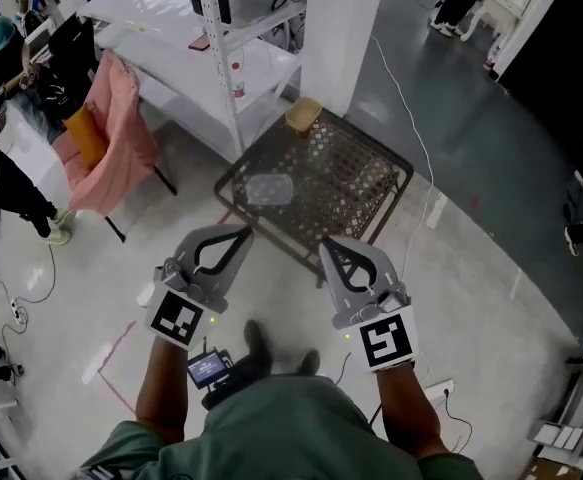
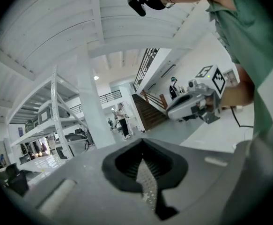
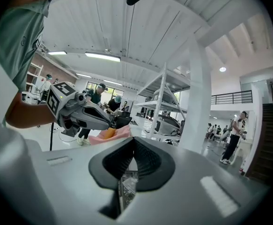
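Note:
In the head view I hold both grippers side by side above the pale floor, pointing at a low dark mesh table. My left gripper is shut with nothing in it, its tip just short of the table's near edge. My right gripper is also shut and empty, close to the same edge. On the table lie a clear plastic piece and, at the far corner, a small woven bowl. The left gripper view shows its jaws closed and the right gripper beside it. In the right gripper view, its closed jaws face the left gripper.
A white shelf rack and a white pillar stand behind the table. A chair draped in pink cloth is at the left, with people beyond it. A white cable runs across the floor on the right. A small screen device hangs at my waist.

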`<state>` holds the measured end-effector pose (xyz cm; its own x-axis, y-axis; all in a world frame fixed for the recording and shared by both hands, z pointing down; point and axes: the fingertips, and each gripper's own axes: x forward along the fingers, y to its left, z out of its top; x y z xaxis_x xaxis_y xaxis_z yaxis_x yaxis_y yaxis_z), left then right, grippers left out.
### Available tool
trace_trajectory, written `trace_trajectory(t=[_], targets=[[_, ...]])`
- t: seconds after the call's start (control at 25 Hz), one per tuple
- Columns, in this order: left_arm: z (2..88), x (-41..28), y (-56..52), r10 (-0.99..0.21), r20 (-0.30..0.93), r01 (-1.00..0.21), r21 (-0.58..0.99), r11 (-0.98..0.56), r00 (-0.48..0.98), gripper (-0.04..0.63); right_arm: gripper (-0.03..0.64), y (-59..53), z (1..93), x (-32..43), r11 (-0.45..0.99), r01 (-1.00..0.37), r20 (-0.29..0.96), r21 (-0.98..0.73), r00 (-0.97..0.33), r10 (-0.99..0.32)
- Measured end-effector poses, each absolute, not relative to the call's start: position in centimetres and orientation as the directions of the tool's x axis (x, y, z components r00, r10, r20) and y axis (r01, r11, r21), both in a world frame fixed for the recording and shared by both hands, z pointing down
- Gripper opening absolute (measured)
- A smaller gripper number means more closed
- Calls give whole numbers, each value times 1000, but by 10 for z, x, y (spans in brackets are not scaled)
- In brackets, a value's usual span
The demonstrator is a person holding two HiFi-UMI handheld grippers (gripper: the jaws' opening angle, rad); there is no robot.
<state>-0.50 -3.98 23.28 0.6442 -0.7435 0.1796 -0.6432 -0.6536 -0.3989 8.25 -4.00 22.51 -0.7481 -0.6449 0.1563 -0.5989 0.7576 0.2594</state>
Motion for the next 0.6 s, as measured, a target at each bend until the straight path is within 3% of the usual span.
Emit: trace_trajectory(t=[0.6], targets=[[223,-117,-99,-719,99,-655,-342,-674,688,3,6,-90,215,-26,702,-660,169,267,-685,-709]])
